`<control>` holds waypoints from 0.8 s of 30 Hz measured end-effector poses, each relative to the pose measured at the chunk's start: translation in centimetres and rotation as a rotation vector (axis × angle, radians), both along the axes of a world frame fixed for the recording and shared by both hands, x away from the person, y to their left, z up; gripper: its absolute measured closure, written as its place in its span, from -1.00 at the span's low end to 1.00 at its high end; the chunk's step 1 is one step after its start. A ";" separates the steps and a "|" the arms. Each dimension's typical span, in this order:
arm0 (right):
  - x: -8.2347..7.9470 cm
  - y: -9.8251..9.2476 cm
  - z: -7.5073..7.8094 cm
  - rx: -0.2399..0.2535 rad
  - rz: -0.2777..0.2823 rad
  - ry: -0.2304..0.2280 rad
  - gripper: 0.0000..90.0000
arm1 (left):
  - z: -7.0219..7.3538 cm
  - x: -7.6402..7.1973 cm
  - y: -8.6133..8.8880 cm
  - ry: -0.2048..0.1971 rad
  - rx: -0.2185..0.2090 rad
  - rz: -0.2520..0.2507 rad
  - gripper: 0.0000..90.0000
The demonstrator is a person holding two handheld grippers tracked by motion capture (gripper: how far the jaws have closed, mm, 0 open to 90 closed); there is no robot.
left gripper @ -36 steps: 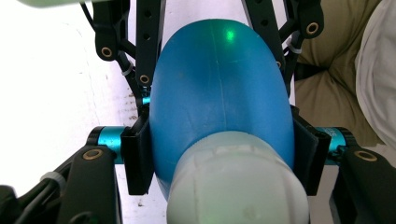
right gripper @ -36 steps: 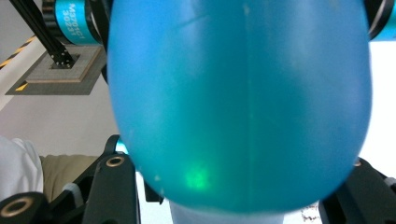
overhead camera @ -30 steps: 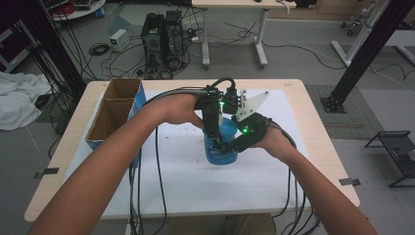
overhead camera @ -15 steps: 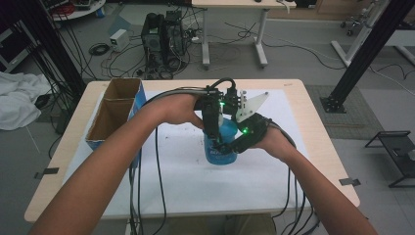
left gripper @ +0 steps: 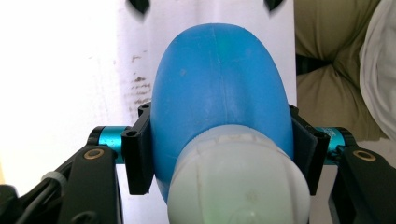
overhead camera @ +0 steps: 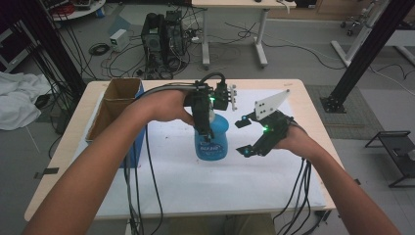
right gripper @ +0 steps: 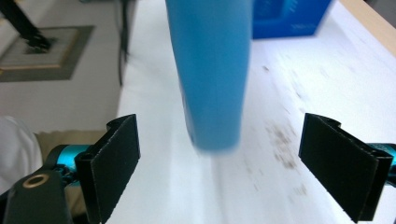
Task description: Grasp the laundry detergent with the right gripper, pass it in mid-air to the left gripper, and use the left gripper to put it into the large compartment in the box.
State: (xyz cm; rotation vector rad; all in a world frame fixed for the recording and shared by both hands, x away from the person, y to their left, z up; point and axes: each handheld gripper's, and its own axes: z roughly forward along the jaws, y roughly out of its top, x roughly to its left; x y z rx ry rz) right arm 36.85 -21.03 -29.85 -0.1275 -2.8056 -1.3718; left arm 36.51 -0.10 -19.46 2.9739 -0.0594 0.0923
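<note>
our left gripper (overhead camera: 204, 128) is clamped from above on the shoulder of the blue bottle (overhead camera: 211, 141); in the left gripper view both pads (left gripper: 140, 154) press the blue body (left gripper: 219, 93) just under its pale cap (left gripper: 238, 182). the bottle stands upright on the white sheet (overhead camera: 205, 181) near the middle of the bench (overhead camera: 73, 147). our right gripper (overhead camera: 243, 137) has just been opening and now hangs released beside the bottle, with a gap to it; in the right gripper view the bottle (right gripper: 210, 70) stands ahead of the spread jaws, not between them.

we judge this as the hand-over step: the right has let go of the body and the left alone steadies the bottle. the next move likely calls for the right gripper to find a new hold, perhaps at the cap, while the left keeps the bottle from tipping or turning.

hard to tell: the cap's form, since the left hand (overhead camera: 166, 105) and gripper cover it from above and it is cut off in the left gripper view. the label print is too small to read. the right gripper view is smeared. we cannot see into the cardboard box (overhead camera: 115, 105) at the bench's left edge.
</note>
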 end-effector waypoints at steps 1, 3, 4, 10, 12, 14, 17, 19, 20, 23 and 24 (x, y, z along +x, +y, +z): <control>-0.1 -0.5 0.1 -0.020 -0.022 0.008 -0.74 | 0.2 0.1 0.3 -0.005 0.000 0.015 -0.16; -0.1 -1.2 0.3 -0.059 -0.066 0.017 -0.74 | 0.6 0.3 0.8 -0.015 -0.006 0.055 -0.17; -0.1 -1.5 0.4 -0.076 -0.100 0.019 -0.74 | 0.7 0.4 1.1 -0.021 -0.007 0.070 -0.17; 0.2 -3.0 1.0 -0.194 -0.171 -0.001 -0.74 | 1.3 1.2 2.7 -0.044 -0.002 0.147 -0.17; 0.1 -3.4 1.2 -0.236 -0.166 0.000 -0.74 | 1.6 1.4 3.2 -0.051 -0.001 0.172 -0.17; -0.1 -3.7 1.4 -0.279 -0.158 0.001 -0.74 | 2.1 1.5 3.7 -0.063 -0.001 0.192 -0.17; 0.1 -4.2 1.7 -0.336 -0.166 -0.023 -0.74 | 2.8 1.7 4.5 -0.070 -0.002 0.221 -0.17; 0.1 -4.4 1.8 -0.379 -0.156 -0.020 -0.74 | 3.3 1.8 5.0 -0.073 -0.005 0.239 -0.17; 0.1 -4.4 1.8 -0.407 -0.143 -0.007 -0.75 | 3.5 1.8 5.3 -0.079 -0.009 0.252 -0.17; 0.5 -4.8 1.7 -0.482 -0.155 0.000 -0.98 | 4.2 2.0 6.2 -0.079 -0.024 0.291 -0.17; 0.6 -5.0 1.7 -0.495 -0.153 -0.002 -0.99 | 4.3 2.0 6.4 -0.077 -0.030 0.307 -0.17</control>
